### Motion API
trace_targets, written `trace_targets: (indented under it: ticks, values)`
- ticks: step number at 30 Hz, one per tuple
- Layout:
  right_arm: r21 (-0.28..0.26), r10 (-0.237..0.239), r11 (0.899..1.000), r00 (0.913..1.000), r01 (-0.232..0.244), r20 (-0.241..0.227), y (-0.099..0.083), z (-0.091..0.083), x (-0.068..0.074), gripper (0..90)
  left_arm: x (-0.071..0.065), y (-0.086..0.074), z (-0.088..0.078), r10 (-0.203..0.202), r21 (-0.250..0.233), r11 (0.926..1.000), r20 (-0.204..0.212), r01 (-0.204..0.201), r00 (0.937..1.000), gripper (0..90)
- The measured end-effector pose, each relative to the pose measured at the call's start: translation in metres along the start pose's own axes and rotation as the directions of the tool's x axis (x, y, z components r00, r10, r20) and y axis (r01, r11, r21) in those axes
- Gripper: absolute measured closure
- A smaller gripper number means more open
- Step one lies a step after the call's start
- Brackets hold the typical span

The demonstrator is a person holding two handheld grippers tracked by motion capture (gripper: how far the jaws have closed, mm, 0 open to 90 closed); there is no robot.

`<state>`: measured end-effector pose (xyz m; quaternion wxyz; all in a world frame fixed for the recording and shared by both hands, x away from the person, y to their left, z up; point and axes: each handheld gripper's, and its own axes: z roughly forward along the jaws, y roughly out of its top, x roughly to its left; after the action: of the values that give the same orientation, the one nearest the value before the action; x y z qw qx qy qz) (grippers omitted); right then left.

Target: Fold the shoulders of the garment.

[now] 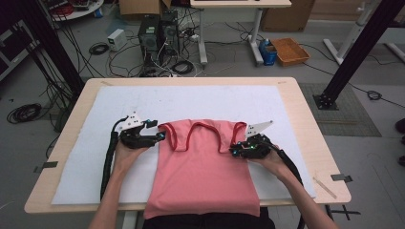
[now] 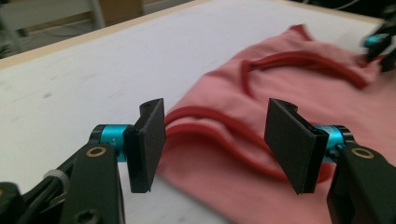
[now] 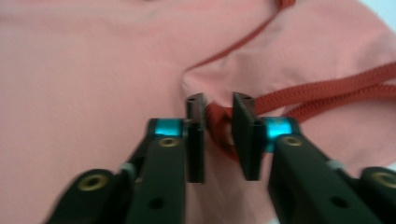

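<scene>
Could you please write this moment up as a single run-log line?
scene: pink tank top flat on white mat | left gripper: open, astride armhole trim | right gripper: narrowly open, red trim between pads

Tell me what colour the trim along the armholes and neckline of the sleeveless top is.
Dark red trim on a salmon-pink sleeveless top, clearest in the left gripper view.

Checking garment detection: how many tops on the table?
1. A pink tank top lies flat on the white mat, centred between the left claw and right claw, hem over the near edge.
</scene>
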<state>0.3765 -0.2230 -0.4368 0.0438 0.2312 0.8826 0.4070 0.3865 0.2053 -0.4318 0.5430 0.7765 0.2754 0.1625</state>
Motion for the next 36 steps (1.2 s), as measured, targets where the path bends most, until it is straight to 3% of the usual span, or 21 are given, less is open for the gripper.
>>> trace_targets:
  ticks: [2, 4, 6, 11, 13, 17, 19, 22, 25, 29, 33, 36]
  values:
    - [-0.037, -0.002, 0.999, 1.0000, 0.002, 0.007, 0.003, -0.006, 0.003, 62.9, -0.007, 0.002, 0.002, 0.011, -0.005, 0.9999, 0.046, -0.010, 0.9989, 41.4]
    - [-0.066, -0.017, 0.998, 0.9997, 0.018, 0.018, 0.006, -0.011, 0.005, 61.4, -0.013, 0.002, 0.006, 0.031, 0.012, 0.9994, 0.106, -0.032, 0.9939, 43.1]
    - [-0.075, -0.033, 0.997, 0.9990, 0.036, 0.030, 0.007, -0.014, 0.008, 60.7, -0.019, 0.004, 0.011, 0.041, 0.052, 0.9974, 0.166, -0.050, 0.9853, 44.3]
    - [-0.043, -0.070, 0.997, 0.9970, 0.071, 0.033, 0.005, -0.006, 0.013, 60.0, -0.035, 0.009, 0.024, 0.092, 0.132, 0.9831, 0.243, -0.127, 0.9655, 48.7]
    - [-0.016, -0.080, 0.997, 0.9962, 0.081, 0.035, 0.003, 0.001, 0.014, 61.0, -0.039, 0.007, 0.030, 0.099, 0.169, 0.9753, 0.238, -0.142, 0.9661, 55.0]
    - [0.026, -0.093, 0.995, 0.9948, 0.092, 0.043, 0.001, 0.010, 0.016, 65.2, -0.037, 0.000, 0.041, 0.040, 0.272, 0.9561, 0.249, -0.109, 0.9678, 65.5]
    - [0.037, -0.098, 0.995, 0.9942, 0.096, 0.045, 0.000, 0.012, 0.016, 67.3, -0.037, -0.001, 0.043, 0.055, 0.295, 0.9471, 0.237, -0.126, 0.9700, 66.5]
    - [0.041, -0.094, 0.995, 0.9943, 0.092, 0.051, -0.002, 0.014, 0.014, 72.7, -0.039, -0.002, 0.044, 0.087, 0.302, 0.9414, 0.211, -0.149, 0.9737, 72.0]
    - [0.039, -0.098, 0.995, 0.9937, 0.096, 0.054, -0.002, 0.013, 0.013, 80.7, -0.040, -0.002, 0.043, 0.091, 0.297, 0.9431, 0.203, -0.150, 0.9749, 80.2]
    - [0.029, -0.103, 0.994, 0.9936, 0.102, 0.046, -0.001, 0.008, 0.013, 85.2, -0.039, 0.000, 0.036, 0.100, 0.287, 0.9427, 0.242, -0.170, 0.9650, 85.6]
    - [0.008, -0.098, 0.995, 0.9947, 0.098, 0.031, -0.002, -0.001, 0.012, 85.6, -0.036, 0.005, 0.022, 0.081, 0.254, 0.9529, 0.313, -0.165, 0.9464, 85.6]
    - [0.021, -0.087, 0.996, 0.9960, 0.087, -0.021, -0.006, -0.004, 0.012, 85.7, -0.035, 0.004, 0.018, 0.065, 0.250, 0.9546, 0.355, -0.161, 0.9325, 85.6]
